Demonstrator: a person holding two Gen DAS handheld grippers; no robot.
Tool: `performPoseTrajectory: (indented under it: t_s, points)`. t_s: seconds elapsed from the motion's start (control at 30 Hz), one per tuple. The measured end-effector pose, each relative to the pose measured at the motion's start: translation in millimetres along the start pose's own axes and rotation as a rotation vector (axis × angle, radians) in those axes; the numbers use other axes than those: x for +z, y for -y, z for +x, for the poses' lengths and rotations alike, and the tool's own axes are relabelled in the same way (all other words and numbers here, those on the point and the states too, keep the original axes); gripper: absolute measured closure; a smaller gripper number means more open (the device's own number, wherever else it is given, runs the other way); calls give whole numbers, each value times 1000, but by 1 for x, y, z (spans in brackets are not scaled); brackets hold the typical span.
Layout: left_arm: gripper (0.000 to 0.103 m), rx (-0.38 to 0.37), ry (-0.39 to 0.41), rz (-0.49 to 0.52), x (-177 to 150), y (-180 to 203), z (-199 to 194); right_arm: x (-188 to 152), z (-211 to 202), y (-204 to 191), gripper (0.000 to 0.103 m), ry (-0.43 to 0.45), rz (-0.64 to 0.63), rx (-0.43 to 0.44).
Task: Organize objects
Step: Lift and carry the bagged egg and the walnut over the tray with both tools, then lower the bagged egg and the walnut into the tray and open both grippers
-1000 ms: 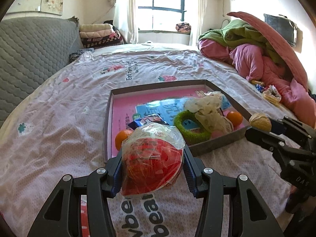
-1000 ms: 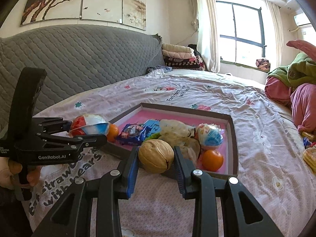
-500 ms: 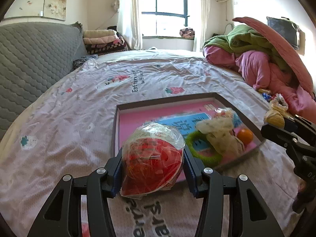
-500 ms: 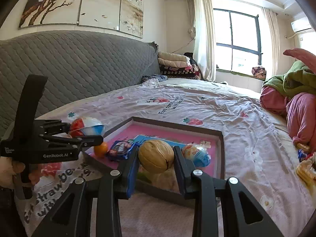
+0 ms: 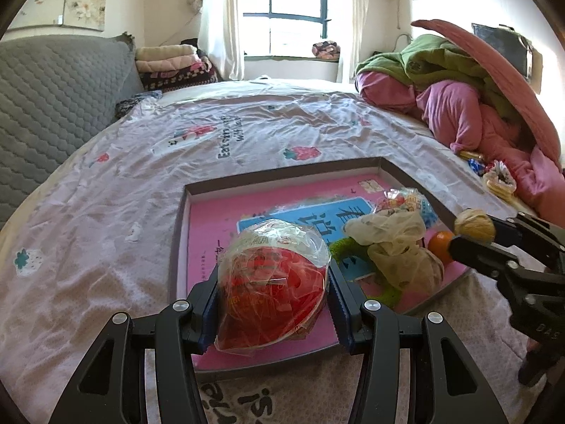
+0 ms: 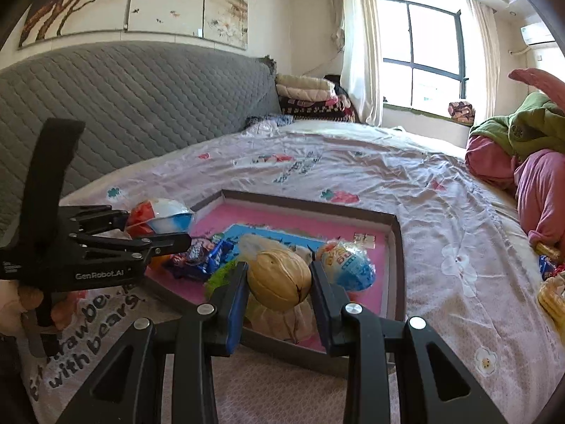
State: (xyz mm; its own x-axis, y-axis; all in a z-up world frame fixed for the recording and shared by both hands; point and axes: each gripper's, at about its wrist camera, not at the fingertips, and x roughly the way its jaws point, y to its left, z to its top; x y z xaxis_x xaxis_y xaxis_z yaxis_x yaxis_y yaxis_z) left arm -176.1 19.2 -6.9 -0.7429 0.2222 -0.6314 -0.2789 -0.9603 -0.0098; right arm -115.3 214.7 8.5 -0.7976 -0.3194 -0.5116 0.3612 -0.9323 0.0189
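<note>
Left claw (image 5: pixel 272 296) grips a plastic-wrapped egg-shaped toy with a red lower half and a white top (image 5: pixel 272 282); both blue-padded fingers (image 5: pixel 208 304) press against its sides, and the toy hangs above the near left part of a shallow grey-rimmed cardboard box with a pink floor (image 5: pixel 282 173). Right claw (image 6: pixel 277 282) is closed to a narrow gap on a tan, ridged walnut (image 6: pixel 279 279), held between its blue pads over the near edge of the same box (image 6: pixel 397 265). In the left wrist view the right claw enters from the right with the walnut (image 5: pixel 473 224) at its tips, beside the box's right rim. In the right wrist view the left claw (image 6: pixel 155 229) enters from the left, carried by a person's hand (image 6: pixel 21 304), with the wrapped toy (image 6: pixel 162 217) over the box's left corner.

Contents of the box: a blue printed card (image 5: pixel 339 219) lying flat on the pink floor, a green fuzzy ring (image 5: pixel 353 247), a crumpled translucent beige plastic bag (image 5: pixel 395 247) lying on the ring, a small orange fruit (image 5: pixel 441 242) near the right wall, a second wrapped egg toy with blue and white print (image 6: pixel 349 265), and a blue snack packet (image 6: pixel 201 254) near the left wall.

Setting: the box rests on a bed covered by a pale pink sheet printed with strawberries and lettering (image 5: pixel 141 176). A grey quilted headboard (image 6: pixel 141 106) stands at the left. A heap of pink and green bedding (image 5: pixel 469 106) lies on the right side, well apart from the box.
</note>
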Motion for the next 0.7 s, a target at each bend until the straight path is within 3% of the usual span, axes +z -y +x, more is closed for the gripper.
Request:
performPoseTrajectory:
  t_s: [0.7]
  points:
    - [49,-56,-68,34,-12,11,25,-17,38,9,69,-154,43,-17]
